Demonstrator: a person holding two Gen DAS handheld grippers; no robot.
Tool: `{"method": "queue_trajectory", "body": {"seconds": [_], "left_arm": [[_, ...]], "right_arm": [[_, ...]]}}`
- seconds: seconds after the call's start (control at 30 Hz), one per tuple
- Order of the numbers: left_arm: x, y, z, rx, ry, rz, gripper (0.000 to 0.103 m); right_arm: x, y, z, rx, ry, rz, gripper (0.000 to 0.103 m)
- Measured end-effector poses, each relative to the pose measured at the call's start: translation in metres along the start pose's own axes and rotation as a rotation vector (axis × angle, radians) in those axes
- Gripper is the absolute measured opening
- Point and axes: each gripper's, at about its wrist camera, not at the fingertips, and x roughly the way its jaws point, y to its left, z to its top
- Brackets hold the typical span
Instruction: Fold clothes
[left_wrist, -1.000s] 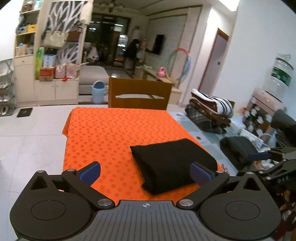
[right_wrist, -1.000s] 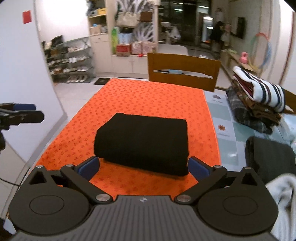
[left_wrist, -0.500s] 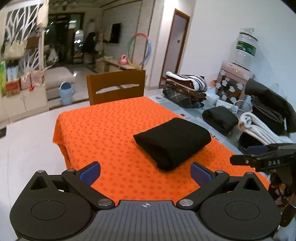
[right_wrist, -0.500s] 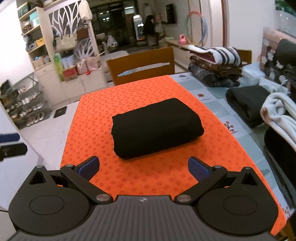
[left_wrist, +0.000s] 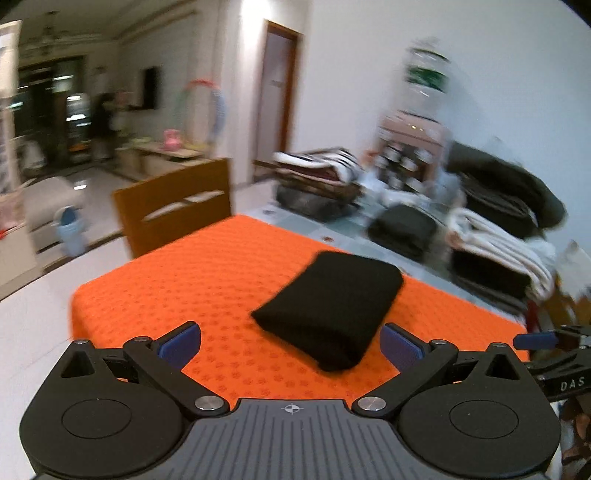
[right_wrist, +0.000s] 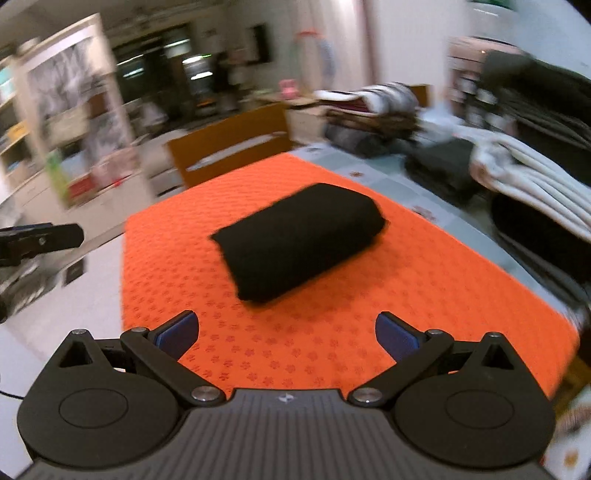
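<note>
A folded black garment (left_wrist: 330, 308) lies as a thick rectangle on the orange patterned table cover (left_wrist: 192, 280); the right wrist view shows the black garment (right_wrist: 299, 236) too, on the same orange cover (right_wrist: 332, 321). My left gripper (left_wrist: 290, 345) hovers open near the table's front edge, its right finger close beside the garment's near corner, nothing between the blue pads. My right gripper (right_wrist: 286, 334) is open, held back from the garment with orange cover between them. Each view catches the other gripper at its edge. Both views are motion-blurred.
A wooden chair (left_wrist: 173, 205) stands at the table's far end. To the right, stacks of folded clothes (left_wrist: 317, 177), a dark bundle (left_wrist: 404, 229) and white and dark garments (left_wrist: 495, 236) sit on a tiled surface. Shelving (right_wrist: 70, 122) stands at the left.
Both cameras have swung leftward around the table, so the garment appears turned and further right. Both grippers stay open and empty. The garment has not moved on the cover.
</note>
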Motion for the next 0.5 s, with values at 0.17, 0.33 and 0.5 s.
{"method": "queue_trajectory", "body": {"seconds": [0.17, 0.33, 0.5], "left_arm": [[0.024, 0.013, 0.009, 0.064, 0.05, -0.083, 0.103], [0.055, 0.031, 0.017, 0.045, 0.106, -0.141, 0.103], [0.093, 0.048, 0.033, 0.112, 0.129, -0.259, 0.103]], "right_arm": [[-0.006, 0.008, -0.013, 0.081, 0.007, -0.082, 0.103], [-0.01, 0.016, -0.013, 0.125, -0.029, -0.165, 0.103], [-0.005, 0.029, -0.015, 0.223, -0.057, -0.288, 0.103]]}}
